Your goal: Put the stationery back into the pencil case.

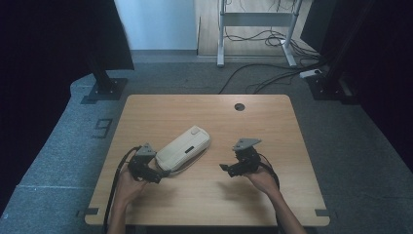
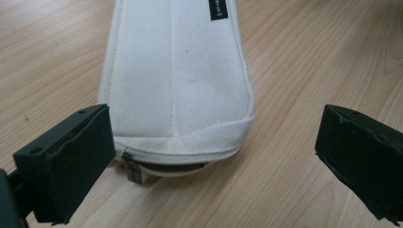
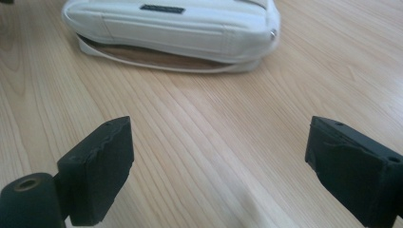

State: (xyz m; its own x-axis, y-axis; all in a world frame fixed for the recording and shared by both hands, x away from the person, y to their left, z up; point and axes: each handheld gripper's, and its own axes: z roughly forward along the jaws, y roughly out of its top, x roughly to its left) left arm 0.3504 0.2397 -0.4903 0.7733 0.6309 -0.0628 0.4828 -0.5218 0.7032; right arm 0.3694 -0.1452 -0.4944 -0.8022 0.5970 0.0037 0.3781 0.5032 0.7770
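A white fabric pencil case (image 1: 185,148) lies slanted on the wooden table (image 1: 204,195), its zipper partly undone along the near side. My left gripper (image 1: 155,174) sits at the case's near left end, open, its jaws either side of that end (image 2: 180,142) without touching it. A metal zipper pull (image 2: 131,168) hangs at the case's corner near the left jaw. My right gripper (image 1: 225,168) hovers open to the right of the case (image 3: 176,33), pointing at its long open side, nothing between its jaws.
A round cable hole (image 1: 239,107) is in the table near the far edge. Black stands (image 1: 103,83) and floor cables (image 1: 272,73) lie beyond the table. The person's hands (image 1: 127,187) come in from the near edge.
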